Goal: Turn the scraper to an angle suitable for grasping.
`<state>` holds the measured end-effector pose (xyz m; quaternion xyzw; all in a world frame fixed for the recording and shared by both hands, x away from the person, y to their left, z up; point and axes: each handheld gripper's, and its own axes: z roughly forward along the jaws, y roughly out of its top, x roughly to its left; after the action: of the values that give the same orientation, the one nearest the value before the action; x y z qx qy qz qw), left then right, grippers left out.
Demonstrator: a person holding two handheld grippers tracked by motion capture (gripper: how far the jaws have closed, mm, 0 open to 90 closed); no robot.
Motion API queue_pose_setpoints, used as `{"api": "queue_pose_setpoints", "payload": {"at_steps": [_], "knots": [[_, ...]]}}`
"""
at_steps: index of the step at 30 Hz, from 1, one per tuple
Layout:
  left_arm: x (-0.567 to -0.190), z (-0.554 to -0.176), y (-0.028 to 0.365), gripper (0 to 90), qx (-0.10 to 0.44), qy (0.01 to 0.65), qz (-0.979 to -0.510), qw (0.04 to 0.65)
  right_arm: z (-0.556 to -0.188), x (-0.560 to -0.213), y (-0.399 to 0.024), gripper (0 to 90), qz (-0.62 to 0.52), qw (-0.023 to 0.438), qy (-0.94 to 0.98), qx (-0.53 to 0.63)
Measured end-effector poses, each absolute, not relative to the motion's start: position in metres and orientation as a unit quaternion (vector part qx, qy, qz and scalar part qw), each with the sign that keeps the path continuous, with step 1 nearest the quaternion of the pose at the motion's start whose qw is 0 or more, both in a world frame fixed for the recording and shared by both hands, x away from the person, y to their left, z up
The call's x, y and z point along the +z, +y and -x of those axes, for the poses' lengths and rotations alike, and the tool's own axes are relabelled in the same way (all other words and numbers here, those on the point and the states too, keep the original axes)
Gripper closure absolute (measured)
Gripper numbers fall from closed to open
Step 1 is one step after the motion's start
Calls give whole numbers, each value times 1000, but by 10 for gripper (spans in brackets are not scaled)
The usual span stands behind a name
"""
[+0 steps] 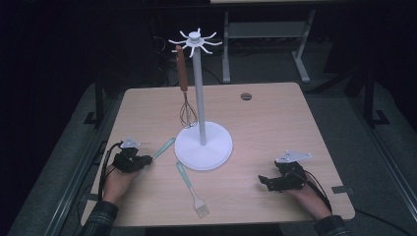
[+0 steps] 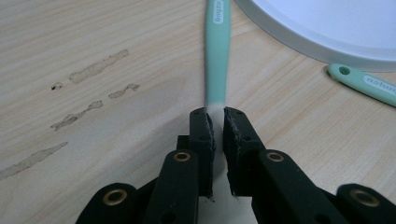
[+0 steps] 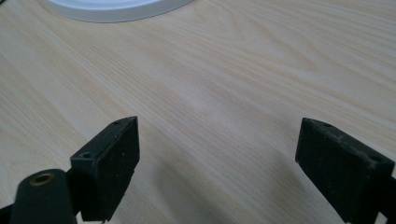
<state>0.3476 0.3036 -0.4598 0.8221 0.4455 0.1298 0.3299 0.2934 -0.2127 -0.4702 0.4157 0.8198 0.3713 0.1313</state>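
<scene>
- Left claw (image 2: 218, 122) pinches the pale end of a mint-handled utensil (image 2: 217, 51), pads pressed on it from both sides, low over the tabletop (image 1: 275, 113) near the front left corner.
- That utensil's handle runs away from the claw toward the white stand base (image 1: 203, 146), its far end just beside the base rim.
- Right claw (image 3: 217, 158) rests spread wide with bare wood between its jaws, near the front right edge, well apart from everything else.
- Between the two hands lies a mint-handled brush (image 1: 192, 190), its handle tip near the base rim and its bristles pointing toward the front edge.
- A whisk (image 1: 186, 93) hangs from the stand's top hooks, left of the pole.
- Open wood stretches right of the base and across the far right corner.
</scene>
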Motion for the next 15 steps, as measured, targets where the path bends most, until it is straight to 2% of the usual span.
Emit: {"api": "queue_pose_setpoints", "payload": {"at_steps": [15], "knots": [[-439, -333, 316, 824, 133, 450, -801, 373, -293, -470, -213, 136, -417, 131, 819, 372]]}}
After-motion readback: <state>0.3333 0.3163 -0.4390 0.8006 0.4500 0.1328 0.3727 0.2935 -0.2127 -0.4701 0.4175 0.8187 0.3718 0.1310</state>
